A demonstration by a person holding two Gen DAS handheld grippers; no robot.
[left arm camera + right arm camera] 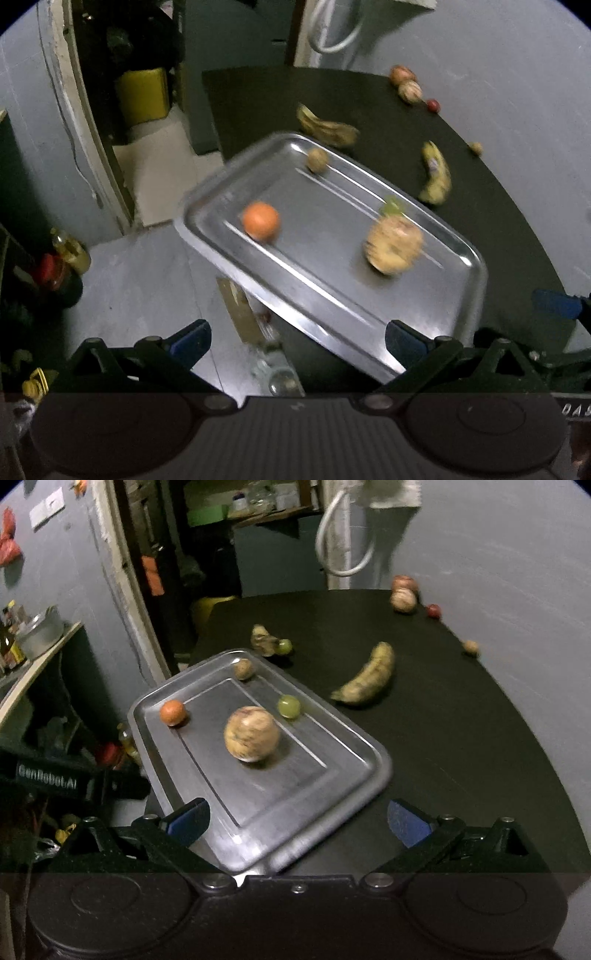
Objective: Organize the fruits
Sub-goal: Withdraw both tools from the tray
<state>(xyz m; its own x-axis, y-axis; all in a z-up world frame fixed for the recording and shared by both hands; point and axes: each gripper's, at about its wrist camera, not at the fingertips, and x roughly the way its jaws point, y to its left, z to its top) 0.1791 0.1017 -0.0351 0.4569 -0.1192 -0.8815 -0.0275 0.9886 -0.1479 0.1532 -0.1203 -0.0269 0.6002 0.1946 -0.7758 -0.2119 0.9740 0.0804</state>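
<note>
A steel tray (354, 775) lies at the left edge of a black table (461, 757). On it are an orange (172, 712), a large yellowish apple (252, 733), a green grape (289, 706) and a small brown fruit (243, 668). The left wrist view shows the tray (443, 306), orange (260, 220), apple (393, 245) and brown fruit (317, 159), all blurred. My left gripper (295, 338) and right gripper (297, 818) are both open and empty, at the tray's near edge.
On the table beyond the tray lie a banana (365, 677), another banana with a grape (271, 640), two apples (403, 594), a small red fruit (434, 610) and a small brown fruit (470, 647). The left gripper's body (48, 775) is at the left. A shelf (40, 653) stands left.
</note>
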